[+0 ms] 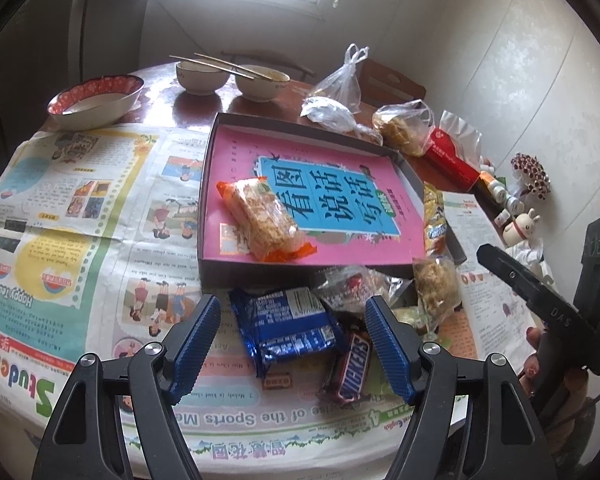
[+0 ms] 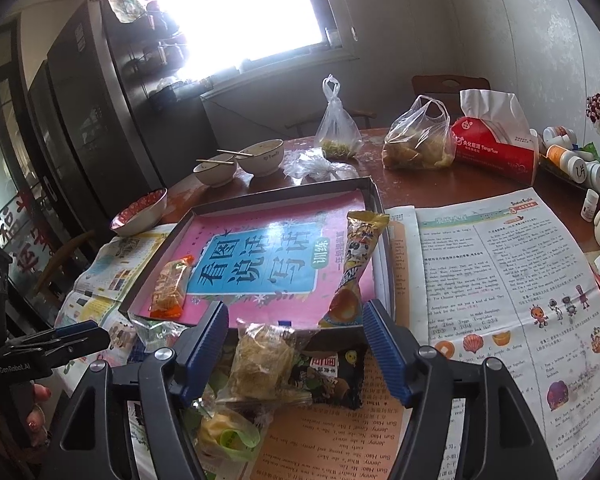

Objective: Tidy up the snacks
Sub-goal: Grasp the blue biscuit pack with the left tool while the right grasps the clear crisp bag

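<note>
From the left wrist we see a blue wafer pack (image 1: 290,326) and a Snickers bar (image 1: 350,370) on the newspaper (image 1: 80,216), hidden from the right wrist. The right wrist alone shows a long yellow snack stick (image 2: 354,264) leaning on the wall of the shallow box (image 2: 376,196), and a clear-wrapped snack (image 2: 262,362) on a black packet (image 2: 340,376).

Our left gripper (image 1: 292,338) stands apart, gripping nothing, above the wafer pack. Our right gripper (image 2: 296,346) is also apart and empty above the clear-wrapped snack.

An orange cracker pack (image 1: 266,220) lies in the box on its pink book. Bowls (image 1: 202,76), bags and a tissue box (image 2: 496,148) crowd the round table beneath a bright window.
</note>
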The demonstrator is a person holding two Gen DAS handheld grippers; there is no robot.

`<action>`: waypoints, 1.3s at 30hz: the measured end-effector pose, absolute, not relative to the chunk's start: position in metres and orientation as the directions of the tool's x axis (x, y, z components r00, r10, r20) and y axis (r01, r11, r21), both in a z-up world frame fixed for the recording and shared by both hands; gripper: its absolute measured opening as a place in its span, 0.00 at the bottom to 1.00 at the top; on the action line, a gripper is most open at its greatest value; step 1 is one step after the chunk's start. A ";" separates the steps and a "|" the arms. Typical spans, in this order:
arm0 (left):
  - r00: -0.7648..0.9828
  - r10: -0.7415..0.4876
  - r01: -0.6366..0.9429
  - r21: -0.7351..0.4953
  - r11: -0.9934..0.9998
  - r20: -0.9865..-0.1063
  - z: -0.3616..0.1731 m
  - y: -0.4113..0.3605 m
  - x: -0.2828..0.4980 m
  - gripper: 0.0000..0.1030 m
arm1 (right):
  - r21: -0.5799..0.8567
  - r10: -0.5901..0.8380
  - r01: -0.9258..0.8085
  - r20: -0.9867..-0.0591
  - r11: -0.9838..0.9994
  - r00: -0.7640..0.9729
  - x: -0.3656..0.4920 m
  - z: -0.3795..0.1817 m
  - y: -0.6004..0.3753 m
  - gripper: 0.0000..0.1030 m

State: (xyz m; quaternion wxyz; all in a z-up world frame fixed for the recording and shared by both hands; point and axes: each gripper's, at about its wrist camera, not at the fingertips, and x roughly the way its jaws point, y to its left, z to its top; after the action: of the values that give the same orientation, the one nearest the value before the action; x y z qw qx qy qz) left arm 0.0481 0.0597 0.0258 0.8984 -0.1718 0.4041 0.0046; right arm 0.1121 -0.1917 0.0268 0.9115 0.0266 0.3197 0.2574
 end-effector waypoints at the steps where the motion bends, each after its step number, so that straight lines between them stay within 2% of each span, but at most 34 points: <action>1: 0.669 -0.131 -0.147 -0.303 0.941 -0.732 0.025 0.059 0.048 0.74 | 0.210 0.485 -0.452 -0.569 0.867 0.664 0.111 0.027 -0.192 0.67; 39: 0.571 -0.029 -0.185 -0.163 0.969 -0.820 -0.012 0.035 0.073 0.74 | 0.144 0.474 -0.511 -0.638 0.847 0.606 0.098 0.002 -0.166 0.67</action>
State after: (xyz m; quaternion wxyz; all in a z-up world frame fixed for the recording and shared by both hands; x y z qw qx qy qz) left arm 0.0728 0.0355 -0.0116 0.8787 -0.1160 0.4610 0.0442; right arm 0.0979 -0.1663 0.0015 0.8957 -0.0264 0.3483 0.2750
